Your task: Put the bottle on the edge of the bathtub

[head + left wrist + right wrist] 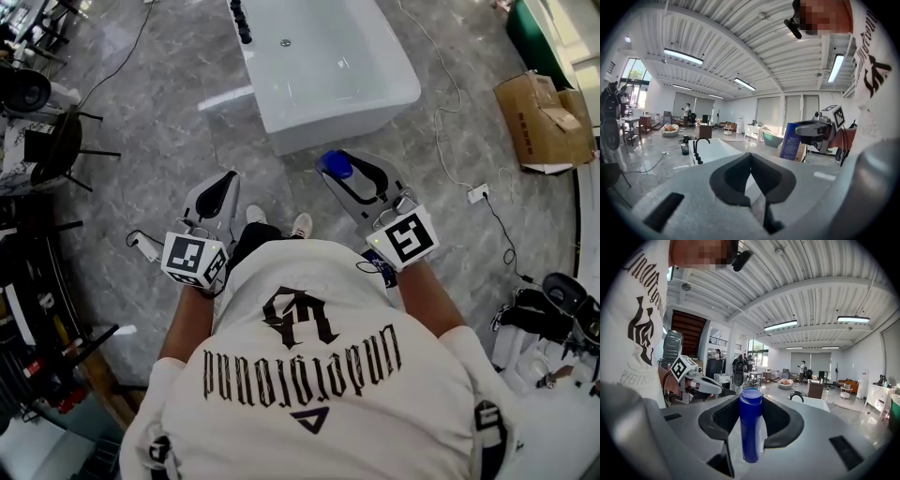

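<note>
Right tongs (752, 400) pinching blue bottle (751, 432); left tongs (750, 154) pressed together, seemingly empty; bathtub (323, 127) ahead.

Open showroom hall with freestanding bathtub (339, 120)

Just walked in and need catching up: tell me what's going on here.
A person in a white T-shirt stands on the grey floor, facing a white bathtub, with a two-jaw gripper in each hand. The right gripper is closed on a blue bottle, held upright between its jaws. The left gripper is empty, its jaws together. The bottle is not yet on the tub's edge.
</note>
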Demonstrator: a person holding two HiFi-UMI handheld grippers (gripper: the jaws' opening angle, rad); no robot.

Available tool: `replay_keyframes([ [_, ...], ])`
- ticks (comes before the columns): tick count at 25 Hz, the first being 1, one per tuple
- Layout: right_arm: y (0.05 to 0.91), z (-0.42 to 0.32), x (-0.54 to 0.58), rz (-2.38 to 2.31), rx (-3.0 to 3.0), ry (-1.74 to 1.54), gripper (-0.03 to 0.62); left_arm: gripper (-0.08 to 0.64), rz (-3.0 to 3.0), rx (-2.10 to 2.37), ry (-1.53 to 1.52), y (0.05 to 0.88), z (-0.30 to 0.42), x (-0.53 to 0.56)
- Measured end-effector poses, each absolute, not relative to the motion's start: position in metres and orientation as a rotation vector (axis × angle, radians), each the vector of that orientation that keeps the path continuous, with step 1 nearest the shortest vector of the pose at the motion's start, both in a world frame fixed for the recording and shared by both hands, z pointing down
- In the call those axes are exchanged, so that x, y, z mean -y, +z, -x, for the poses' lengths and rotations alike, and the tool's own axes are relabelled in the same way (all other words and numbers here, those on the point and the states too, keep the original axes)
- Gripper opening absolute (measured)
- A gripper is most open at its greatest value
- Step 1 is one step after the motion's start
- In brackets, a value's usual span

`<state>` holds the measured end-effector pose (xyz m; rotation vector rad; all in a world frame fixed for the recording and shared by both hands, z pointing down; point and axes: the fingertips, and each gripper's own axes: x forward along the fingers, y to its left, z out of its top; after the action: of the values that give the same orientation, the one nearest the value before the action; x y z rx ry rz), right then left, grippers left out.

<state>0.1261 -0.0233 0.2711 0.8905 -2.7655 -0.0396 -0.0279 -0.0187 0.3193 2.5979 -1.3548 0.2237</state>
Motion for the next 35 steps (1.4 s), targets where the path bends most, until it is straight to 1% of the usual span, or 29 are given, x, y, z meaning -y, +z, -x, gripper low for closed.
replay_keyframes([
  [21,0.278,-0.134,0.064,-0.943,2.722,-0.03,0.152,0.015,-2.646,1.287,0.182,0.325,0.01,0.078],
  [35,0.301,-0.086,0.149,-0.876,2.691,0.035,0.152,0.014,-2.622,1.246,0.224,0.336,0.042,0.15],
])
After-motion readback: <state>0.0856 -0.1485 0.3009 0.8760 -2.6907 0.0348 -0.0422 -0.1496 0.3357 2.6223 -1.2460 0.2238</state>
